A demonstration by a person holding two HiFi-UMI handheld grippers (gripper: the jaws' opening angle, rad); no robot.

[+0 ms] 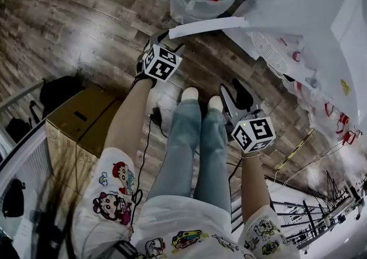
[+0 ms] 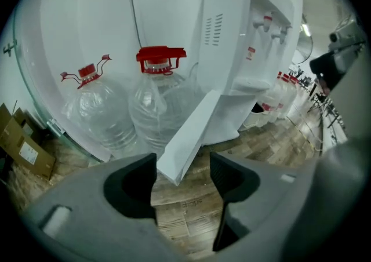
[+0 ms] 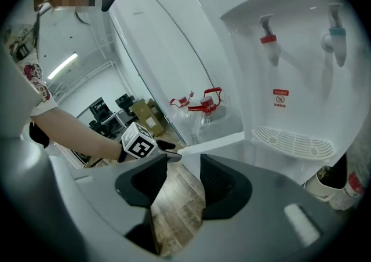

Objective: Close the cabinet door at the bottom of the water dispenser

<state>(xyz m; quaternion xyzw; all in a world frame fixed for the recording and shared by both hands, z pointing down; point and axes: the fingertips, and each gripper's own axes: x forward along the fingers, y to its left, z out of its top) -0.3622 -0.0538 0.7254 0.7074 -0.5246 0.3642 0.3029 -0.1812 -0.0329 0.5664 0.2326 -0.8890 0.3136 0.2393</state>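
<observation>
**Door ajar, both claws open**

In the left gripper view, the cabinet door [image 2: 191,139] is seen swung out from the foot of the water dispenser [image 2: 243,40], which fills the upper right of the frame. The door's free lower corner lies at the bottom centre, between the parted jaws of the left gripper [image 2: 182,168] and nearer the left-hand jaw; nothing is clamped, and contact cannot be judged. Two water bottles [image 2: 156,110] with red caps are seen at left centre, behind the door.

In the right gripper view, the right gripper [image 3: 177,171] is held with its jaws apart, and only wooden floor [image 3: 174,208] shows between them. In the head view it sits lower right, well apart from the door edge at upper centre. Cardboard boxes [image 1: 80,120] are seen at the left of that frame
</observation>
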